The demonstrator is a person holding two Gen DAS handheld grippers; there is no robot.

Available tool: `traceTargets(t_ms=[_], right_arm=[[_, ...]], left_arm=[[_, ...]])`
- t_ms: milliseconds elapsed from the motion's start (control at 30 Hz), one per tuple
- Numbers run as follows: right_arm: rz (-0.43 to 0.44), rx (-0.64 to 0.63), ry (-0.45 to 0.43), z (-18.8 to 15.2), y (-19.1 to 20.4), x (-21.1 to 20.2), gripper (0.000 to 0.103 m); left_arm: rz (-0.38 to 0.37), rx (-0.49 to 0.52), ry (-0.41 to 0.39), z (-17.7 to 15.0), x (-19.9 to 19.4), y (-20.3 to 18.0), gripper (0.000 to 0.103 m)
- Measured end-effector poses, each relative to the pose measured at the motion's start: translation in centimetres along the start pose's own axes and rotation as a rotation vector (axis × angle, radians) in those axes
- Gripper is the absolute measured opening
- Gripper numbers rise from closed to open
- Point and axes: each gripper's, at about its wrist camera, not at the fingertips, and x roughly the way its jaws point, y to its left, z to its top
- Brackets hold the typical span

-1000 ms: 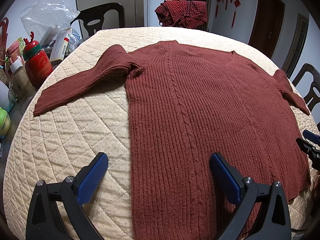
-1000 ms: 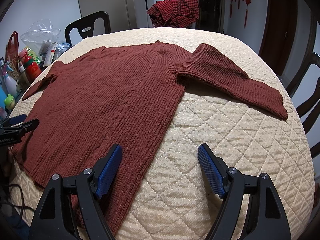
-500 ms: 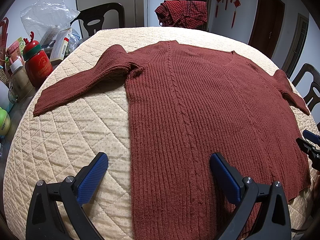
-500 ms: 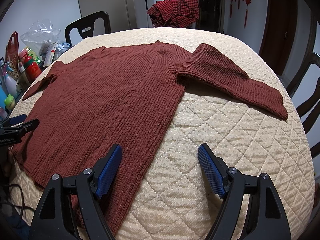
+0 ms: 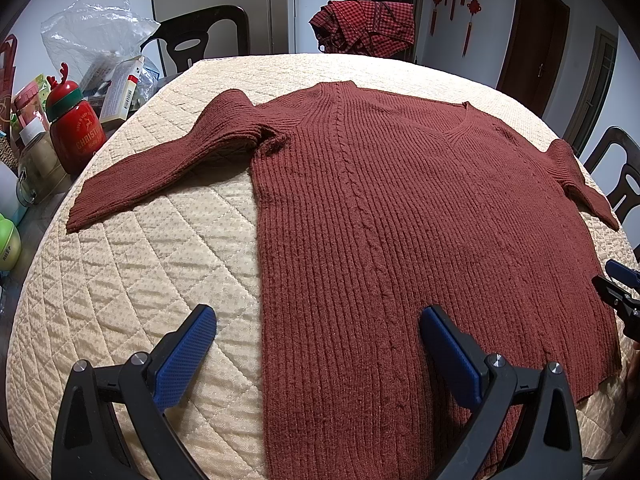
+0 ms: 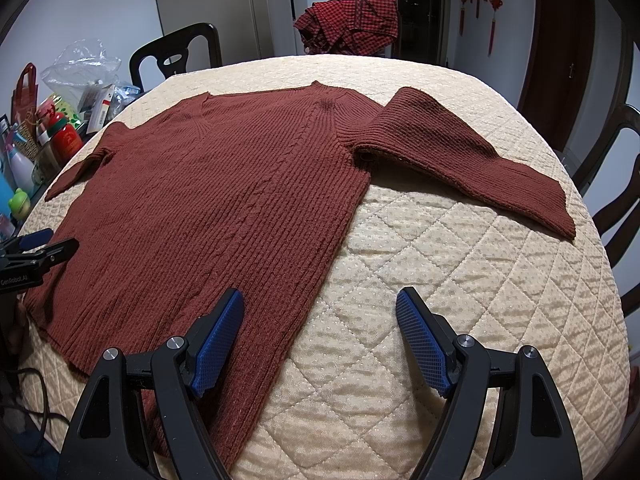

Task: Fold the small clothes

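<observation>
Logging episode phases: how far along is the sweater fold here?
Done: the sweater lies flat on the quilted table cover, both sleeves spread out. In hand: nothing; the left hand-held gripper and right hand-held gripper are open near the hem, each straddling a side edge. Left: every fold, sleeves and body.

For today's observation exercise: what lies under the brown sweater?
The brown sweater lies flat on a cream quilted cover, which shows all around it. Whatever is beneath that cover, and the part of the cover under the sweater, is hidden.
</observation>
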Motion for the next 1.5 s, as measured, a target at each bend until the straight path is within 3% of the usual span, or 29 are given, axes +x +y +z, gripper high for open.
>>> traceTargets(t_ms=[1500], right_arm=[[0.0,0.001,-0.001,-0.16,0.29,0.24,0.079]], left_arm=[[0.0,0.0,-0.001,0.0,0.0,0.0,0.103]])
